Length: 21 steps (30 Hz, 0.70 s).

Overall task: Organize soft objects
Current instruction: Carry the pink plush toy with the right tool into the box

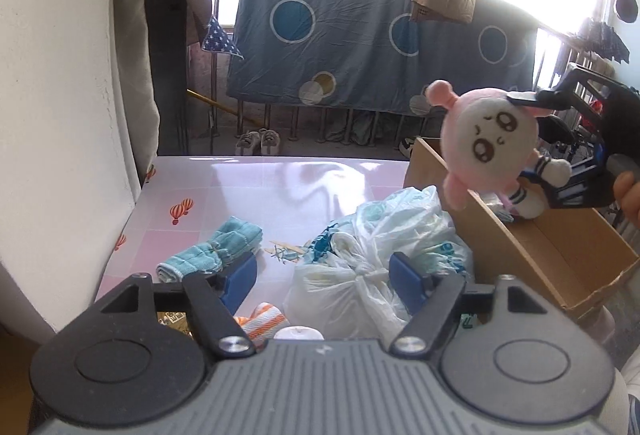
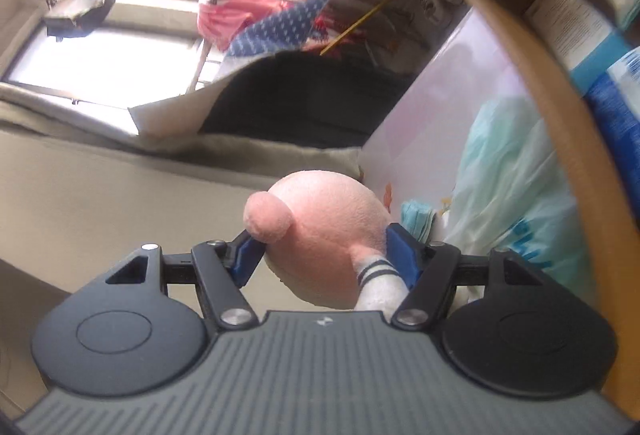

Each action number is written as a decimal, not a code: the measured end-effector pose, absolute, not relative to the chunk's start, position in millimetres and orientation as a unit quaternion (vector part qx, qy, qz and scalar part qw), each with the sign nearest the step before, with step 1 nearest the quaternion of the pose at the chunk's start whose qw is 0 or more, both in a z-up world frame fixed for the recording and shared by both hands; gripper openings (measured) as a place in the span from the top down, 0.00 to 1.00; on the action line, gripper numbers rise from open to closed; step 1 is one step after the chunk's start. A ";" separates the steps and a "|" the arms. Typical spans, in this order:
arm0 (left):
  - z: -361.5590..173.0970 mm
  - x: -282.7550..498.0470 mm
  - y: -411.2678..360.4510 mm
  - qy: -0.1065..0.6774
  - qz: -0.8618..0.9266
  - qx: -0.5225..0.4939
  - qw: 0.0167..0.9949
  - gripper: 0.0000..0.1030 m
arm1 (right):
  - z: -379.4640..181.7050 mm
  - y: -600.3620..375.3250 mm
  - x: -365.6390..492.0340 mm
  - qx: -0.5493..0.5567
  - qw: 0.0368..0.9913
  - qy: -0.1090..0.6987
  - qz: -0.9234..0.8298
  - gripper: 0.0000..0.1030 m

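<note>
The right gripper [image 2: 322, 251] is rolled on its side, its jaws pinching a pink plush toy [image 1: 490, 141] held in the air above the open cardboard box [image 1: 560, 255]. The left gripper [image 1: 324, 275] tilts down over the worktop [image 1: 248, 187], jaws spread around a knotted plastic bag [image 1: 360, 275], not pressing it
</note>
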<state>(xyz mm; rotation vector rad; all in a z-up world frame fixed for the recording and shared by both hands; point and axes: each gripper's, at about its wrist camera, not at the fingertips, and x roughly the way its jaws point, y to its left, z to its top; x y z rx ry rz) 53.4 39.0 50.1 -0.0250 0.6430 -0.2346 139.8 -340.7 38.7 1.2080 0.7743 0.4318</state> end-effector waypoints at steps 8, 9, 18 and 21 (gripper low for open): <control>37.5 47.9 21.6 0.335 -0.105 -0.002 0.936 0.24 | -9.2 -455.4 121.4 0.576 0.740 0.347 0.007 0.35; 36.5 47.9 21.5 0.338 -0.102 -0.003 0.936 0.24 | -20.5 -460.0 126.9 0.579 0.735 0.352 -0.006 0.35; 34.3 50.2 23.3 0.344 -0.092 0.006 0.934 0.24 | -65.5 -473.9 156.2 0.556 0.726 0.390 -0.106 0.26; 32.4 52.5 24.6 0.347 -0.096 0.000 0.933 0.24 | -61.6 -474.6 154.0 0.520 0.738 0.412 -0.120 0.24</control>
